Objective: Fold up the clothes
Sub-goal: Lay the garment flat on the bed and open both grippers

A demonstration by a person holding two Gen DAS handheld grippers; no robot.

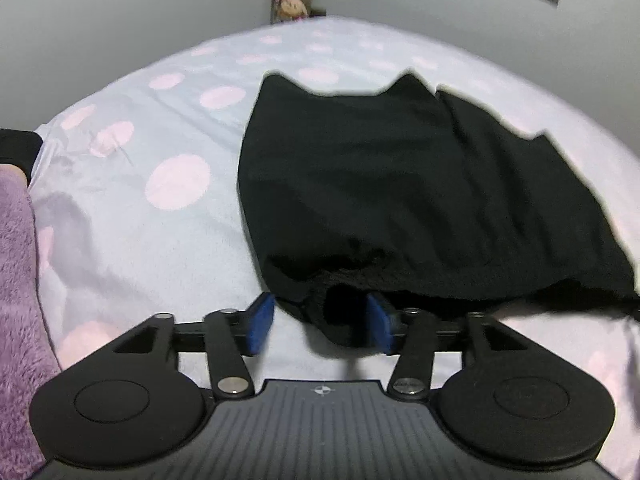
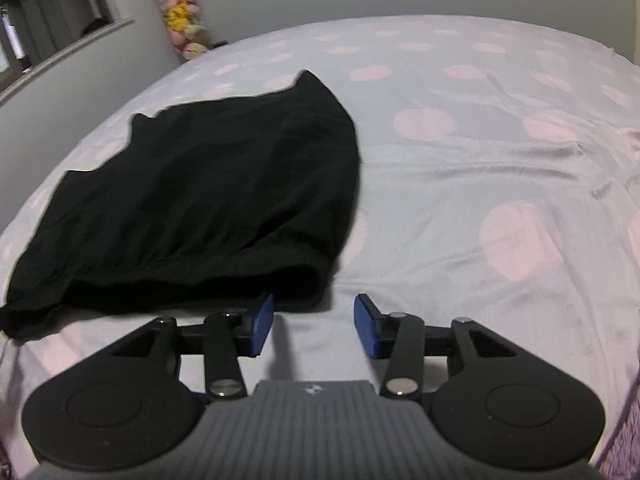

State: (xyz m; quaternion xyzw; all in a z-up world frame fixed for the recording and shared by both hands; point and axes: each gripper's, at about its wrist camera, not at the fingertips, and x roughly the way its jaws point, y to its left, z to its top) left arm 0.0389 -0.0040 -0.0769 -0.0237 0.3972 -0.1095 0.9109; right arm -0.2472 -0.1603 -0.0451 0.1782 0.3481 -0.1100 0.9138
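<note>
A black garment lies partly folded on a pale bed sheet with pink dots. My left gripper is open at the garment's near edge, and a bunched bit of black cloth hangs between its blue pads without being clamped. In the right wrist view the same garment lies to the left. My right gripper is open and empty, with its left pad close to the garment's near right corner and bare sheet between the pads.
A purple fluffy blanket lies at the bed's left edge. Grey walls stand behind the bed, with a column of plush toys in the corner. Dotted sheet stretches to the right of the garment.
</note>
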